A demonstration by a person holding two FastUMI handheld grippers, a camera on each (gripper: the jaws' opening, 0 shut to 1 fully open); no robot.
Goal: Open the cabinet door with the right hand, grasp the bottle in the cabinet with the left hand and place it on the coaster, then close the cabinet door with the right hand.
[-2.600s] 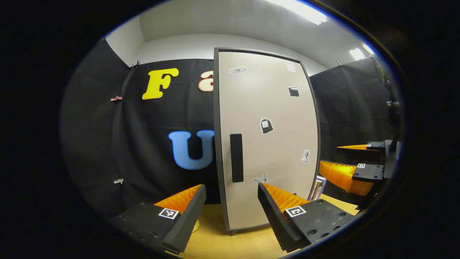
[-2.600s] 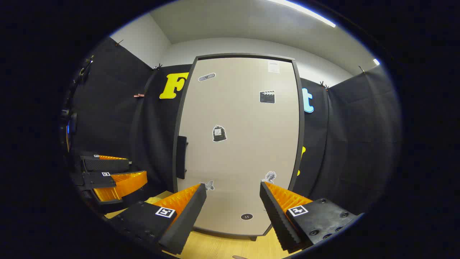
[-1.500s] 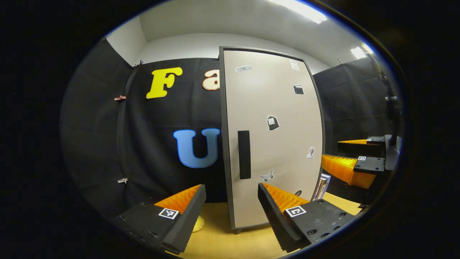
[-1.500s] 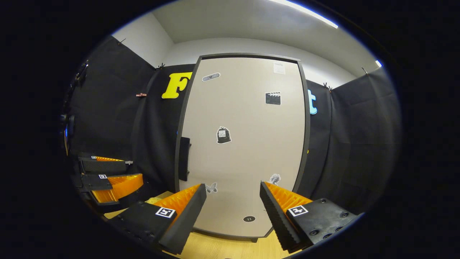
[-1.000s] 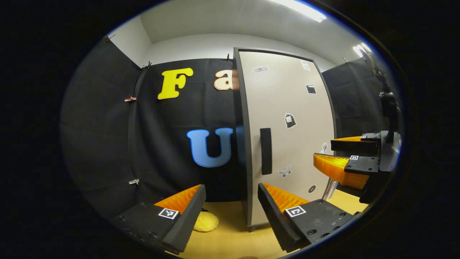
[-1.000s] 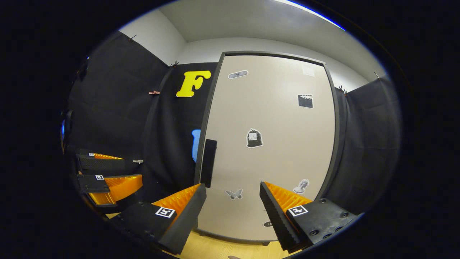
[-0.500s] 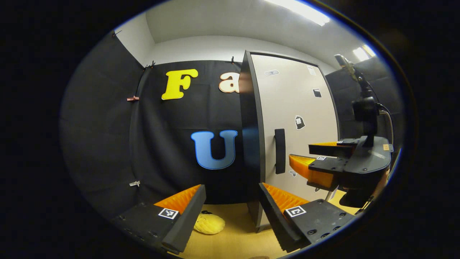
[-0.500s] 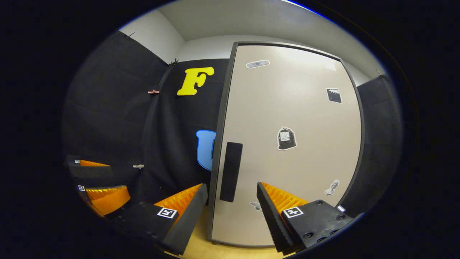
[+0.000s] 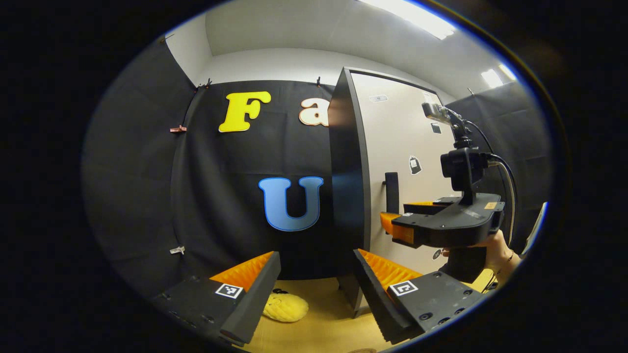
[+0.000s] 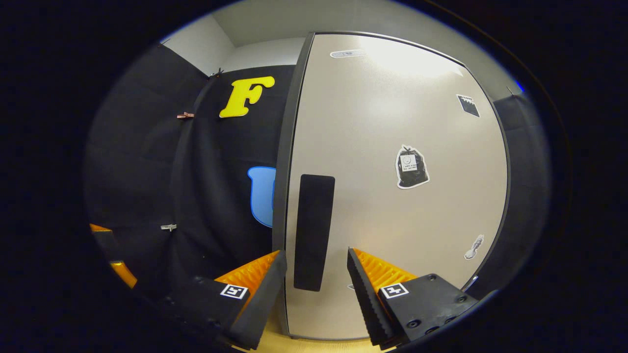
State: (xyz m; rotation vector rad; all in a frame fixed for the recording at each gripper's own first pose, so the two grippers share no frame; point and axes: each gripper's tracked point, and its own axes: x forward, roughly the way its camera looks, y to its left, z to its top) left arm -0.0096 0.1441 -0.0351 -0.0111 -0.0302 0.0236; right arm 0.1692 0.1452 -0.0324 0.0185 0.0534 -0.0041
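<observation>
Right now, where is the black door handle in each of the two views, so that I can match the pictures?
Left gripper view: the black door handle is right of centre, seen nearly edge-on, just beyond the right gripper.
Right gripper view: the handle is a tall black bar at centre, rising between this gripper's own orange fingers.
Shared landmark: the black bag sticker on the cabinet door.
</observation>
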